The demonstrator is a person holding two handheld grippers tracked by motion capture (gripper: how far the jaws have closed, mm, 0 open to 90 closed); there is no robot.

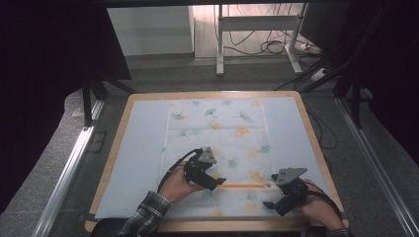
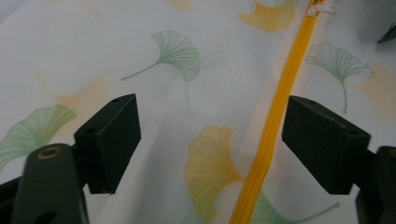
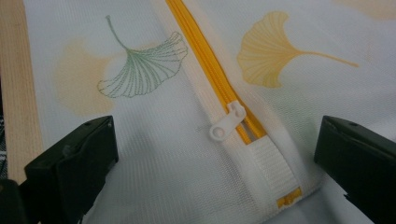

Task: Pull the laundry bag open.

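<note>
A white mesh bag (image 1: 217,133) printed with green and yellow ginkgo leaves lies flat on the table. A yellow zipper (image 1: 242,185) runs across its near end. My left gripper (image 1: 217,181) hovers over the zipper's left end, open; in the left gripper view the zipper (image 2: 275,116) runs between the wide-set jaws of that gripper (image 2: 210,121). My right gripper (image 1: 269,204) is at the zipper's right end, open. In the right gripper view the white zipper pull (image 3: 226,122) lies untouched between the jaws of the right gripper (image 3: 215,128), beside the zipper's white end tab (image 3: 273,172).
The bag rests on a white mat (image 1: 141,148) covering a wooden table (image 1: 316,143). The wooden edge (image 3: 11,93) shows beside the bag. A metal stand and cables (image 1: 267,47) sit on the floor beyond the table.
</note>
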